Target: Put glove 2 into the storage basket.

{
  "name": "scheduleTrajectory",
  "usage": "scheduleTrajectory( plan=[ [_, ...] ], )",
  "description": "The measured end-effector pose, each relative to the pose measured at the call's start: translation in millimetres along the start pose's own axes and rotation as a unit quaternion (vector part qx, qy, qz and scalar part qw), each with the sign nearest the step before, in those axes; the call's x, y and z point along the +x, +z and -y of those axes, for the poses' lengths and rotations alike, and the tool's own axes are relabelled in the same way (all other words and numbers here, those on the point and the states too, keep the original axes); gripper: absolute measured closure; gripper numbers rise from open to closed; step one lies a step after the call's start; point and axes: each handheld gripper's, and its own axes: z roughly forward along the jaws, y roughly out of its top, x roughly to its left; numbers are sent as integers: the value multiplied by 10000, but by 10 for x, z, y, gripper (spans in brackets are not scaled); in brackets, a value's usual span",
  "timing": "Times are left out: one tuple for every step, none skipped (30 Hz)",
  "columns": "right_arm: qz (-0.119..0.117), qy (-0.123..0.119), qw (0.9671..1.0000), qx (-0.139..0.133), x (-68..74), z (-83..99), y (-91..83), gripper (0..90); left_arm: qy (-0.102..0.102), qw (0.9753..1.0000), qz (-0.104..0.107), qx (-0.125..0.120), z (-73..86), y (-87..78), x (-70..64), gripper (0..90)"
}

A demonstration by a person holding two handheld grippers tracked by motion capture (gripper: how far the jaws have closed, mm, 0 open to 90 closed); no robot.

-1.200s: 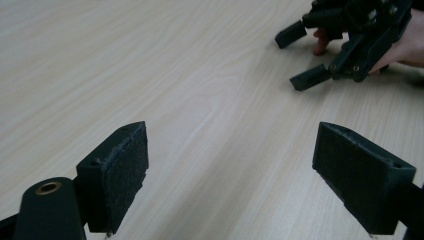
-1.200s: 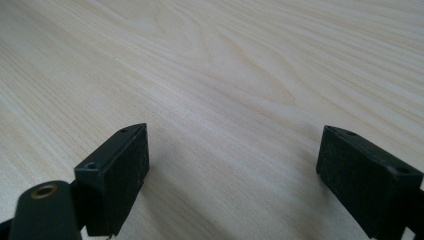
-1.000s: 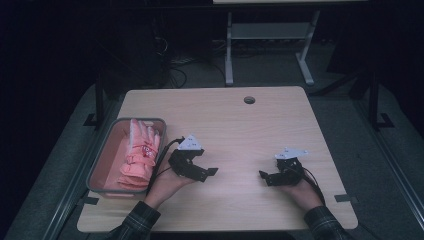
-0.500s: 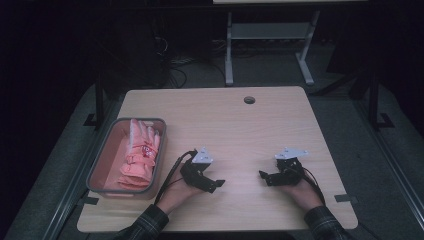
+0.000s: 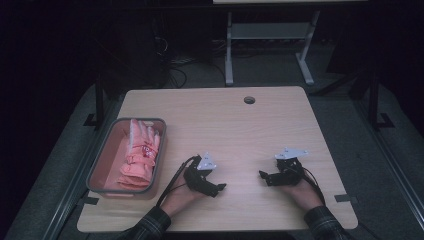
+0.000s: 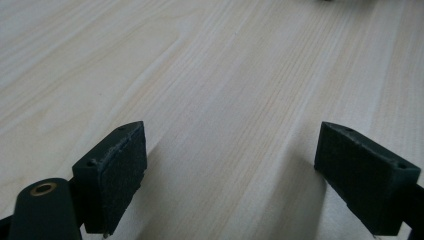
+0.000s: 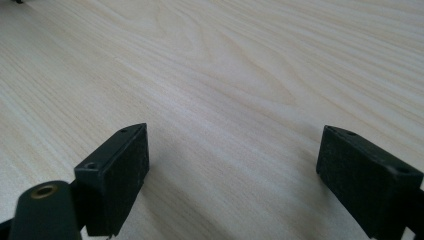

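While resting low on the pale wooden surface, held apart, each clear of the other: left black two-jaw tool at six o'clock, right black two-jaw tool at five o'clock. Both spread wide, gripping nothing. Folded pink rubber gloves at eight o'clock, inside grey-rimmed rectangular tray, nearest left tool, probably within easy reach.
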Motion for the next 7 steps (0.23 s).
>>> scheduleTrajectory(
  plan=[
    [-1,2,10000,2,0,0,0,129,5,10000,0,2,0,-1,0,126],
    [0,1,10000,1,0,0,0,129,1,10000,1,1,0,0,0,126],
    [-1,0,10000,0,0,0,0,130,-1,10000,1,1,0,0,0,126],
    [0,3,10000,2,0,0,0,129,0,10000,2,1,0,0,0,126],
    [-1,4,10000,3,1,0,0,130,6,10000,2,7,0,-1,1,125],
    [0,2,10000,3,0,0,0,129,7,10000,2,10,0,-1,2,126],
    [-1,-1,10000,0,0,0,0,130,5,10000,2,8,0,-1,2,125]
  ],
)
